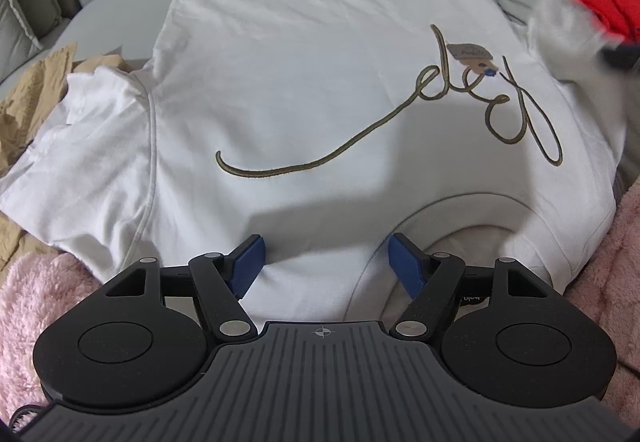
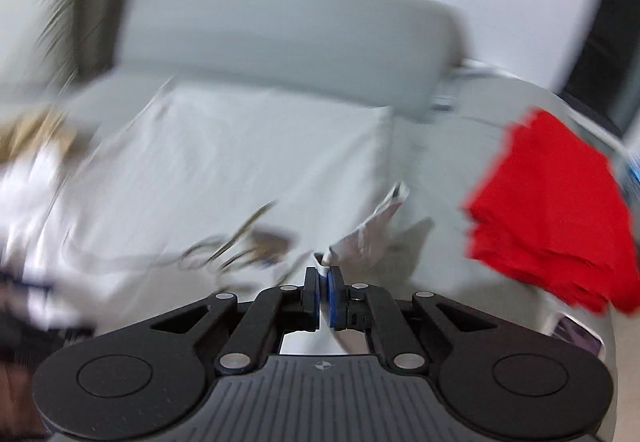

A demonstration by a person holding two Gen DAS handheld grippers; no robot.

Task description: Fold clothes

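The white T-shirt (image 1: 320, 81) was found spread ahead of the gaping left tool (image 1: 325, 262), its sleeve (image 2: 372, 222) pinched in the right tool (image 2: 323, 278); taut, even carrying across was judged advisable.

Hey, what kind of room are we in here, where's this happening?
Probably a home living room. A white T-shirt lies spread on a pale grey sofa, with a folded red garment and a pink fleecy blanket beside it.
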